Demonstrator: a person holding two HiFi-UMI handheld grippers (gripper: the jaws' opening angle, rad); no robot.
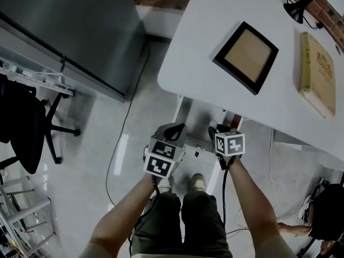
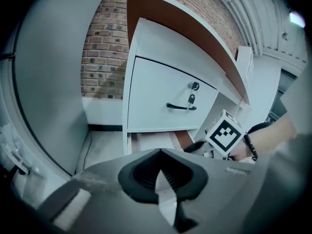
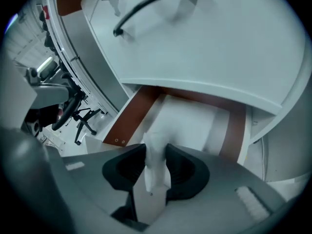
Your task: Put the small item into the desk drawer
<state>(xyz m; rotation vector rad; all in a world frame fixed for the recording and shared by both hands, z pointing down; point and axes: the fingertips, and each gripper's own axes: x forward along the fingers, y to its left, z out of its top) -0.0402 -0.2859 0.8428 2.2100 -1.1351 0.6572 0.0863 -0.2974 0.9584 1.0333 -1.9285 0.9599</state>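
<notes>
The right gripper (image 3: 156, 152) has its jaws closed on a small white item (image 3: 156, 165). The pads press on it from both sides, and its top pokes up past the jaw tips. The jaws stand fairly wide because the item fills the gap. What the item is made of cannot be told; it looks soft and creased.

Past the item, in the right gripper view, lies the drawer (image 3: 190, 121), pulled out, with a pale inside and brown side edges. Above it in the frame is the top drawer (image 3: 219, 43), which is closed, with a black handle (image 3: 151, 4) on its front.

The left gripper (image 2: 160, 152) holds nothing, and its black jaw tips meet at the top. In its view the same unit shows at centre frame. The top drawer front carries the handle and a key (image 2: 193, 87), and the open drawer juts out just under it. The right gripper's marker cube (image 2: 224, 134) shows at the lower right, near the open drawer. A brick wall (image 2: 105, 48) fills the upper left.

In the head view both grippers sit side by side at centre frame, the left one (image 1: 174, 129) just beside the right one (image 1: 219, 129), under the near edge of the white bench (image 1: 204, 31). On the bench lie a picture frame (image 1: 246, 56), a book (image 1: 318, 71) and a black lamp (image 1: 297, 7). A grey cabinet (image 1: 70, 26) takes up the upper left, and a chair (image 1: 27, 128) stands at the left edge.
</notes>
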